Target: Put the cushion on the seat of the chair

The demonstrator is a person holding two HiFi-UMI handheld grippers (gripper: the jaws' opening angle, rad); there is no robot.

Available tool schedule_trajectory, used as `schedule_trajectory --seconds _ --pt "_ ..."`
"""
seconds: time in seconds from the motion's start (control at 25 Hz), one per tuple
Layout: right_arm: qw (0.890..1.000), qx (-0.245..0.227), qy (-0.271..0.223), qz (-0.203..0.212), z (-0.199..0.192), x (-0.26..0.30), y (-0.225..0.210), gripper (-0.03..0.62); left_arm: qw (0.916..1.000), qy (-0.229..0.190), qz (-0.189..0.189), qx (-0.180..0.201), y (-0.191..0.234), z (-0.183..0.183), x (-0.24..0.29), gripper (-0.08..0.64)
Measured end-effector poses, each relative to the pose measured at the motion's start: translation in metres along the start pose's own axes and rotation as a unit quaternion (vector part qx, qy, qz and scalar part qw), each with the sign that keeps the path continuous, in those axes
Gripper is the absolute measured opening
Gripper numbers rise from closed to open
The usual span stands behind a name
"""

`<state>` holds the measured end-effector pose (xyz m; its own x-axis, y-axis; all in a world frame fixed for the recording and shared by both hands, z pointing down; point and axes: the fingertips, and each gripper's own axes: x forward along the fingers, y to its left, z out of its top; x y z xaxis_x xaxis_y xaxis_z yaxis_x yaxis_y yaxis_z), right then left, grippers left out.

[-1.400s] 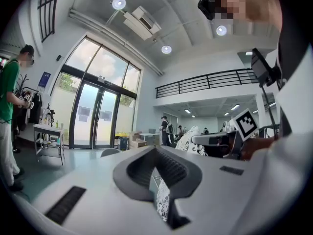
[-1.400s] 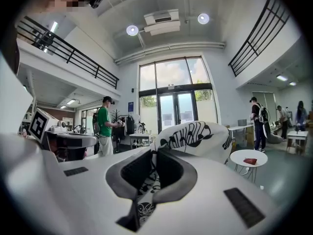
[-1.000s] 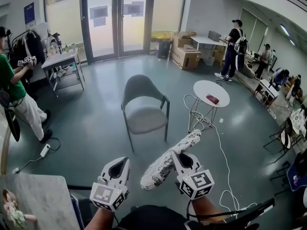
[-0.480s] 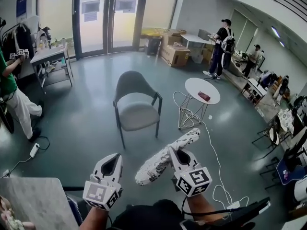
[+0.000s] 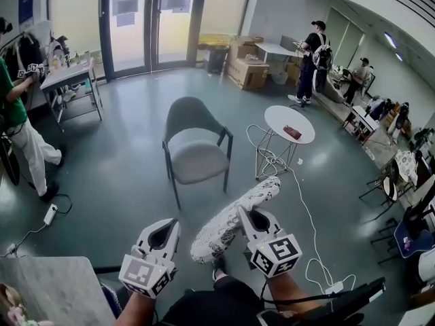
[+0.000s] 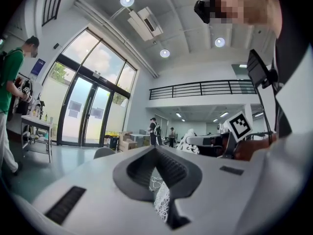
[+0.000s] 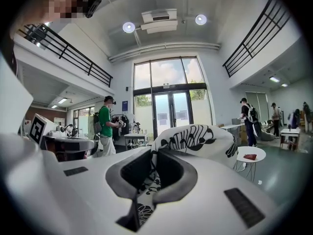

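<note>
A grey armchair [image 5: 197,161] stands on the floor ahead with its seat bare; its back also shows in the left gripper view [image 6: 103,152]. The cushion [image 5: 228,223] is white with a black pattern and hangs slanted above the floor, well short of the chair. My right gripper [image 5: 250,212] is shut on its edge, and the fabric runs through the jaws [image 7: 155,153] with the cushion [image 7: 195,138] bulging beyond. My left gripper [image 5: 170,226] floats to the left of the cushion's low end, apart from it. Its tips [image 6: 156,151] meet, and patterned fabric shows through the slot behind them.
A round white side table [image 5: 289,124] stands right of the chair, with a white cable [image 5: 309,216] trailing over the floor. A person in green [image 5: 17,128] stands far left by a cart [image 5: 68,80]. Boxes [image 5: 248,73] sit at the back. A marble tabletop corner [image 5: 47,291] lies at the near left.
Both grippers and the cushion have kept their pose while drifting forward with the person. A shoe has come into view under the cushion. The grip is unchanged.
</note>
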<state>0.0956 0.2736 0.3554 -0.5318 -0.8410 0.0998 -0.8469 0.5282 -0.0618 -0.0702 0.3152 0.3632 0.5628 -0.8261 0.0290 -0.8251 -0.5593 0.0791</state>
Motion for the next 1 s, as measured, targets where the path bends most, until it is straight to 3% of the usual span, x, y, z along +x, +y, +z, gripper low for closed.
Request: schedule_trajectory --seconds 0.28,0.64,1.0 --pt "1.0 -0.012 -0.009 0.025 0.01 0.039 -0.02 0.026 0.9997 0.008 0.011 0.019 0.019 0.01 0.034 0.008" --pt "0.998 -0.013 -0.019 0.06 0.027 0.098 -0.05 0.027 0.9993 0.016 0.031 0.009 0.05 0.017 0.087 0.008" --pt "0.997 -0.01 -0.014 0.072 0.033 0.134 -0.106 0.026 0.999 0.025 0.036 0.013 0.055 0.023 0.154 0.008"
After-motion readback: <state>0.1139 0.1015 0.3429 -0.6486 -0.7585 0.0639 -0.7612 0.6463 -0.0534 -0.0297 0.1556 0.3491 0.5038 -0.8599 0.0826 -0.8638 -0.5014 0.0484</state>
